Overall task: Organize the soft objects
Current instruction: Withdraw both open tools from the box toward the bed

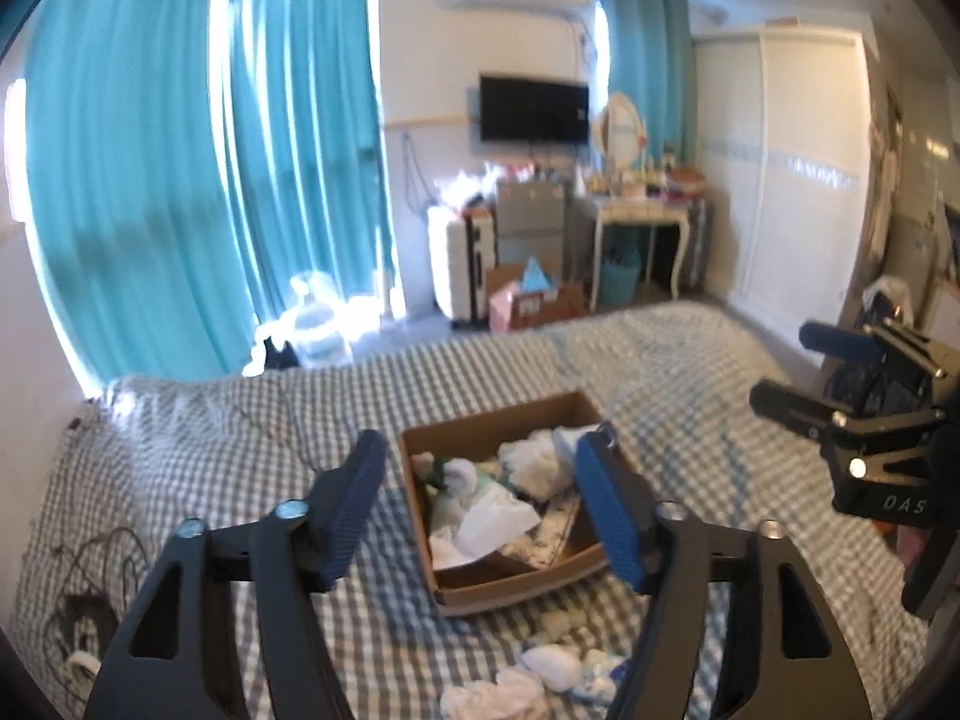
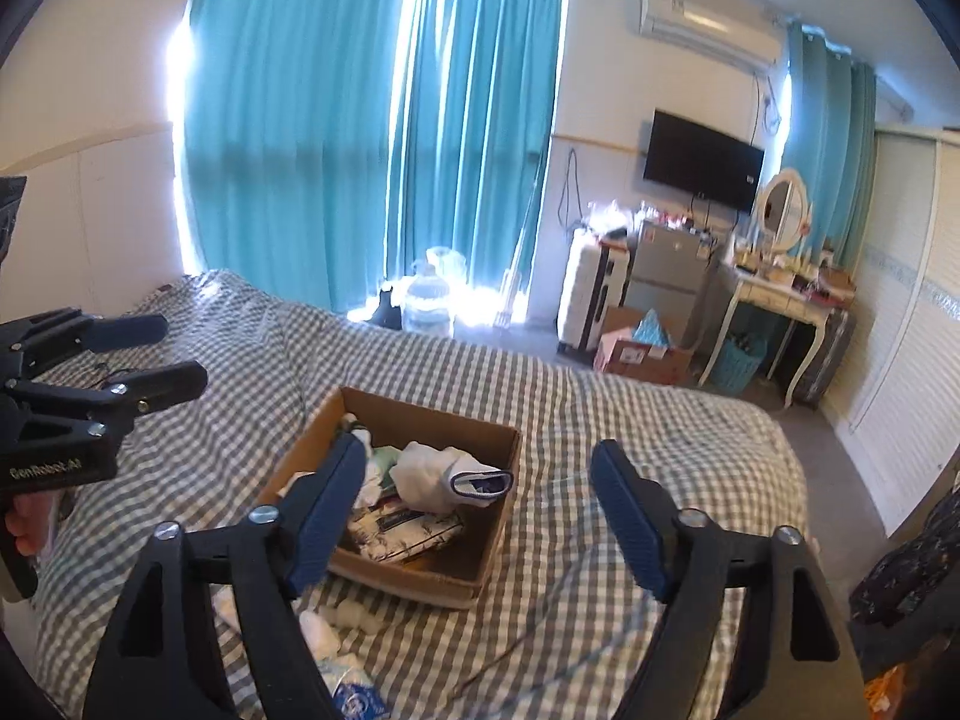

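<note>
Left wrist view first: nearest the lens, a scatter of small white and pale soft items (image 1: 543, 669) lies loose on the grey-and-white checked bedspread (image 1: 252, 468), just near of the cardboard box (image 1: 510, 585). Above them the left gripper (image 1: 489, 510) hangs over the box with its blue-padded fingers (image 1: 606, 516) spread wide, one to either side of the box's contents, and nothing between them. The box sits in the middle of the bed and holds a jumble of white cloth pieces (image 1: 540, 462), a crumpled white sheet-like piece (image 1: 495, 519) and something green and white at its far left corner. Off to the right, level with the box, the right gripper (image 1: 780, 369) shows side-on, its two fingers apart and empty.

From the right wrist view, a few white puffs and a blue-printed packet (image 2: 354, 690) lie on the bedspread (image 2: 630, 414) near the lens, left of centre. The right gripper (image 2: 486, 516) is held above the near right part of the box (image 2: 420, 576), fingers wide apart, gripping nothing; its left pad (image 2: 327, 513) overlaps the box's left side in the picture. Inside the box a rolled white garment with a blue band (image 2: 447, 474) rests on patterned fabric. At the far left the left gripper (image 2: 174, 354) appears, fingers parted, empty.

Beyond the bed stand teal curtains (image 2: 288, 120), a wall television (image 2: 702, 159), a white dressing table with an oval mirror (image 2: 780, 210) and an air conditioner (image 2: 702, 24).
</note>
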A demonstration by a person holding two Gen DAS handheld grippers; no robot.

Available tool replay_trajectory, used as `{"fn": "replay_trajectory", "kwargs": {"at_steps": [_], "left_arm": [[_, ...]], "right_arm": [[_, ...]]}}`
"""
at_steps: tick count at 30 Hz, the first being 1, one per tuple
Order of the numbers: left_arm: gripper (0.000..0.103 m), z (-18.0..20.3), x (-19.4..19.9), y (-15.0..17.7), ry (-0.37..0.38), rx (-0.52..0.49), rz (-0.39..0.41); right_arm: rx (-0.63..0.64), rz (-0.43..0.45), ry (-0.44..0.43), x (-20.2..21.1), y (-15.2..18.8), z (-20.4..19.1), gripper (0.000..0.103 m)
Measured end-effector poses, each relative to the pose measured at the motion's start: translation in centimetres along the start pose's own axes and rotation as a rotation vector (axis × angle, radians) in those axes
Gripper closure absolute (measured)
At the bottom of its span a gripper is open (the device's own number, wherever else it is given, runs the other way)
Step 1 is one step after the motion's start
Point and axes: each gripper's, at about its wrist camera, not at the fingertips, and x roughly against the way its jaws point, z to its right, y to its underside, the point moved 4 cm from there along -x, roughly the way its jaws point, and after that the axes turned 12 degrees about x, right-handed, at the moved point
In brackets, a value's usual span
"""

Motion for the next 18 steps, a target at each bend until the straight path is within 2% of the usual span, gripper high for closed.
{"fn": "replay_trajectory", "kwargs": {"at_steps": [2, 3, 4, 7, 9, 12, 15, 18], "left_arm": [[0.032, -0.3, 2.5, 0.4, 0.013, 0.018, 0.046], [0.032, -0.4, 3.6, 0.6, 0.019, 0.025, 0.061], [0.03, -0.6, 4.4, 0.9, 0.025, 0.03, 0.067], [0.027, -1.2, 5.8, 2.7, 0.004, 0.04, 0.061], [0.027, -1.7, 6.1, 4.0, -0.019, 0.037, 0.058], [0.027, -2.5, 5.6, 6.1, -0.017, 0.091, 0.036], [0.027, -3.3, 4.0, 8.6, -0.037, 0.133, -0.003], [0.027, -3.0, 2.7, 11.1, -0.063, 0.092, -0.017]], "right_arm": [[0.011, 0.015, 0.001, 2.2, -0.1, -0.6, 0.02], [0.016, 0.02, 0.003, 3.1, 0.0, -0.9, 0.016], [0.02, 0.023, 0.003, 3.6, 0.1, -1.1, 0.009], [0.03, 0.025, 0.004, 5.3, 1.1, -2.4, 0.0], [0.033, 0.016, 0.008, 5.4, 2.0, -3.1, 0.0], [0.033, -0.016, 0.01, 4.6, 3.9, -4.3, 0.0], [0.021, -0.056, -0.028, 2.8, 6.1, -5.4, 0.0], [-0.002, -0.096, -0.041, 0.4, 8.5, -6.4, 0.0]]}}
